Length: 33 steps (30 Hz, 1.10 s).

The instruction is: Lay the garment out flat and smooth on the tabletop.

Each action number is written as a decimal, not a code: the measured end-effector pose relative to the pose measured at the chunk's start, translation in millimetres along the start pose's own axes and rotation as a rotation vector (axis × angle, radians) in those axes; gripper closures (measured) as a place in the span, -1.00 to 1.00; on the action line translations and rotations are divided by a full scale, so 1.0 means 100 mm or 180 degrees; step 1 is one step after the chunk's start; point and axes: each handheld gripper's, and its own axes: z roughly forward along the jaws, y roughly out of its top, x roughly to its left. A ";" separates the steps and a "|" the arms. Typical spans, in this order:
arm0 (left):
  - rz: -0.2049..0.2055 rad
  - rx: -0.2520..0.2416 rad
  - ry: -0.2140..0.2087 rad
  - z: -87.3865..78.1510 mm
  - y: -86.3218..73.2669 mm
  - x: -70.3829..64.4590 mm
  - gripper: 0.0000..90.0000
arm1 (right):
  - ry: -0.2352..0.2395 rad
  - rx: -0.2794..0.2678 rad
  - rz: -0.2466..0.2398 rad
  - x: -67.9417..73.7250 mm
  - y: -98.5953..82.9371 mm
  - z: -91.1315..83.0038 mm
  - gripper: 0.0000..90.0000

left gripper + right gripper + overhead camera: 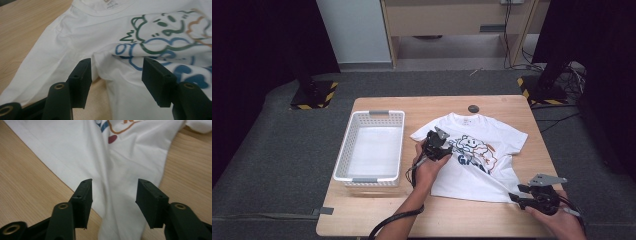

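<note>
A white T-shirt (484, 155) with a blue, green and orange cartoon print lies face up on the wooden table (377, 220). My left gripper (439, 145) hovers over the shirt's left armpit area, jaws open around a raised fold (105, 62) where sleeve meets body. My right gripper (519, 197) sits at the shirt's lower right corner, jaws open on either side of a pulled ridge of hem cloth (117, 202). Nothing is clamped in either one.
A white slotted plastic basket (371, 147) stands empty on the table's left side. A small dark round disc (473, 108) lies near the far edge behind the collar. Bare wood runs along the front edge.
</note>
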 end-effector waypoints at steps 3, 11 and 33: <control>-0.0016 -0.0044 -0.0065 -0.14 -0.07 -0.09 -0.13 | -0.0052 -0.0032 0.0069 -0.03 -0.07 -0.04 0.02; -0.0002 0.0227 -0.0430 -0.50 -0.64 -0.41 -0.15 | -0.0214 -0.0042 0.0441 -0.20 -0.22 -0.11 0.10; 0.0355 0.0369 -0.0475 -0.70 -0.94 -0.51 0.76 | -0.0223 0.0110 0.0389 -0.04 -0.25 -0.01 0.72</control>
